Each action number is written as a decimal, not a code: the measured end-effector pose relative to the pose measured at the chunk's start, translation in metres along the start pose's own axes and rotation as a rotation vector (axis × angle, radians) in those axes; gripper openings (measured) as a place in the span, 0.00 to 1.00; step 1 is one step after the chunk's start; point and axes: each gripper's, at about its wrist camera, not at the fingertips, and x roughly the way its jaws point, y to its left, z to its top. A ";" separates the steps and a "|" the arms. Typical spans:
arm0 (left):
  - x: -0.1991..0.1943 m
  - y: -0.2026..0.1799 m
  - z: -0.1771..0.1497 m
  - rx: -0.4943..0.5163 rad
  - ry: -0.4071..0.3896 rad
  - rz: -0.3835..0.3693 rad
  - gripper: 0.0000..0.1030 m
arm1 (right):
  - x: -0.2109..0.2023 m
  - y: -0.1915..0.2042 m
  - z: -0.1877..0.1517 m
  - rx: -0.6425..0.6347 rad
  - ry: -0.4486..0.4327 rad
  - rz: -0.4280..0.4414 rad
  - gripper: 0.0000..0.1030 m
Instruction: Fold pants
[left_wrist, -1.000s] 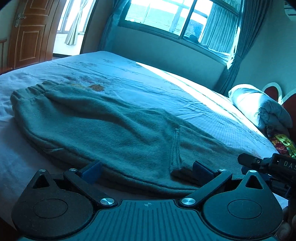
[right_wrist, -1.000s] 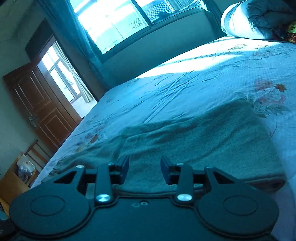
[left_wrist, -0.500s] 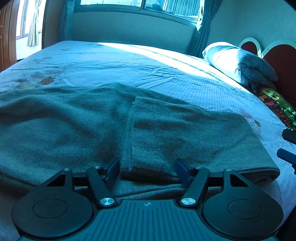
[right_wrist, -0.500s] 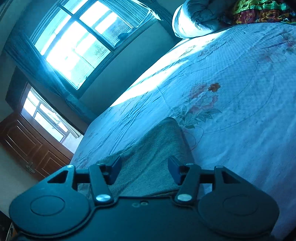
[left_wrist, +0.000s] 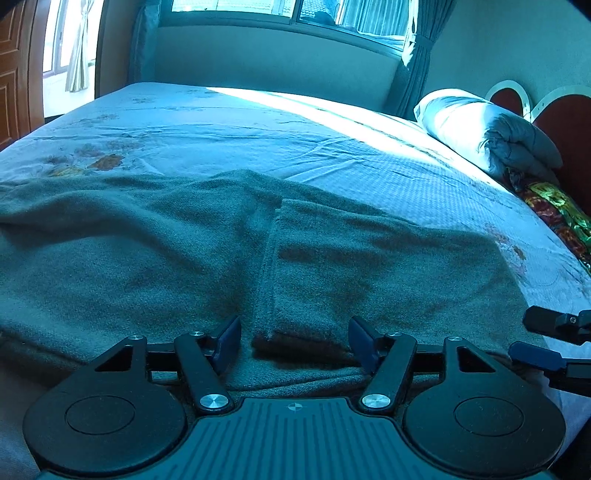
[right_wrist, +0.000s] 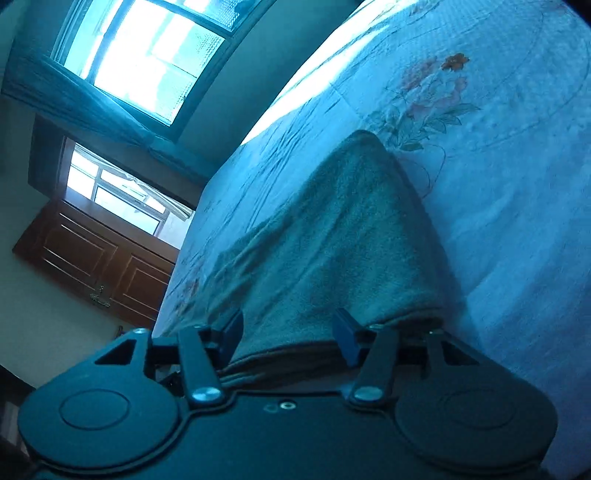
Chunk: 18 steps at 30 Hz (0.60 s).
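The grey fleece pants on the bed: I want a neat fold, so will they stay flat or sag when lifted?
The pants would probably sag: their folded layer already wrinkles. Likely light, and the fuzzy nap should resist slipping on the bedsheet.

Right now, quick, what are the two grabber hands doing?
Left gripper: open, its jaws have just been opening, over the edge of the grey pants, not pinching.
Right gripper: open, pants edge between its fingers, not squeezed.

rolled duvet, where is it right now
In the left wrist view the rolled duvet lies at the upper right, at the head of the bed against the headboard, well beyond the pants.
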 end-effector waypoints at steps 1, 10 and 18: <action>-0.008 0.004 0.001 -0.004 -0.020 0.011 0.78 | -0.007 0.009 0.001 -0.052 -0.041 -0.013 0.59; -0.078 0.135 -0.008 -0.158 -0.139 0.186 1.00 | 0.001 0.024 -0.007 -0.152 -0.061 -0.088 0.70; -0.034 0.270 -0.013 -0.510 -0.117 0.052 1.00 | 0.014 0.060 -0.015 -0.268 -0.108 -0.165 0.71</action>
